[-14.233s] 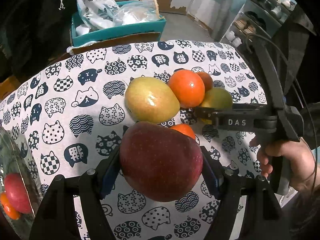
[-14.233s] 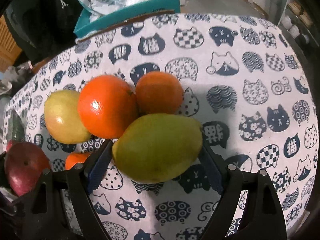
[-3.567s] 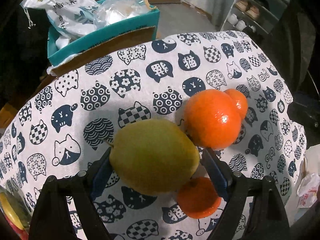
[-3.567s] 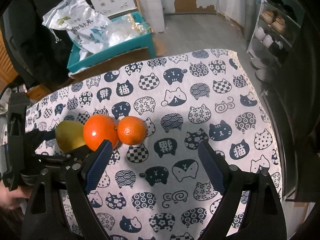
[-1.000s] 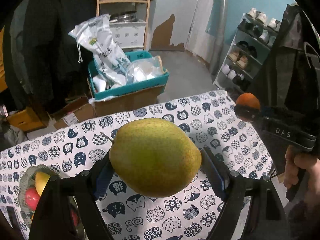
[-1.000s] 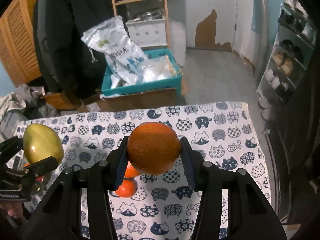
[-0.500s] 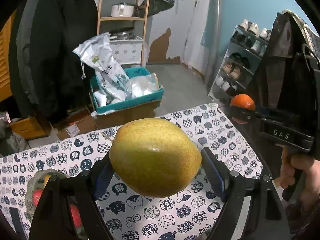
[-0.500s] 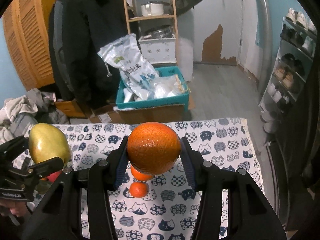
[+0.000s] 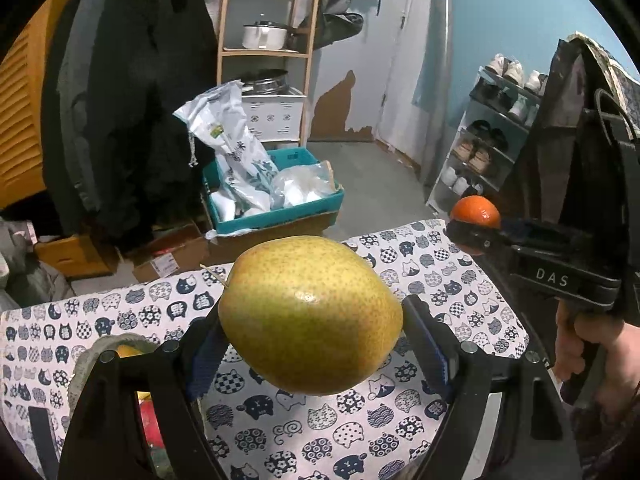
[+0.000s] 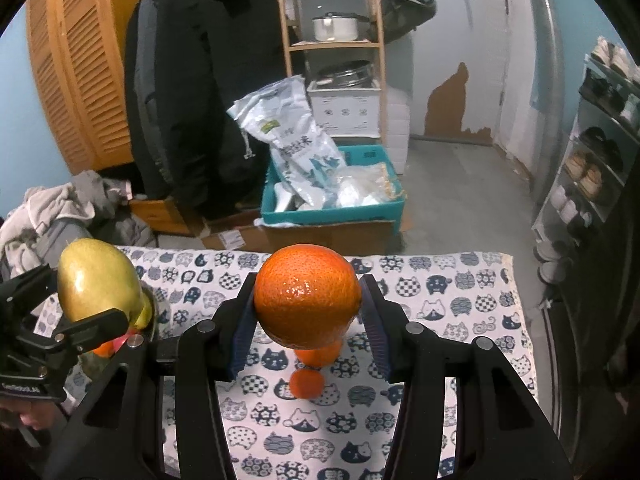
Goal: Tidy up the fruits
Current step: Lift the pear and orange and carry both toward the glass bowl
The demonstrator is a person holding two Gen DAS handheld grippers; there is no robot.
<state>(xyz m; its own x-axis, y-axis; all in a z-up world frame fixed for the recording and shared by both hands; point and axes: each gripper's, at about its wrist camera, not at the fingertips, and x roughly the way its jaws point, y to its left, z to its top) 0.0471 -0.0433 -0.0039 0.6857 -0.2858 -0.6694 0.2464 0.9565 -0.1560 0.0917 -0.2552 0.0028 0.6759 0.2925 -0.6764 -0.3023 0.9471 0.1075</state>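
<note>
Left gripper [image 9: 312, 344] grasps a pear [image 9: 310, 314], right gripper [image 10: 307, 316] an orange [image 10: 307, 300] (above cat-print tablecloth [image 10: 460, 300], cluttered room).

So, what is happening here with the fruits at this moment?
A person is sorting fruit with a hand-held gripper in each hand. The left hand-held gripper is shut on a yellow-green pear, held in the air above the cat-print tablecloth. The right hand-held gripper is shut on a large orange, also lifted. Two smaller oranges remain on the cloth. A bowl at the table's left side already holds some fruit.
</note>
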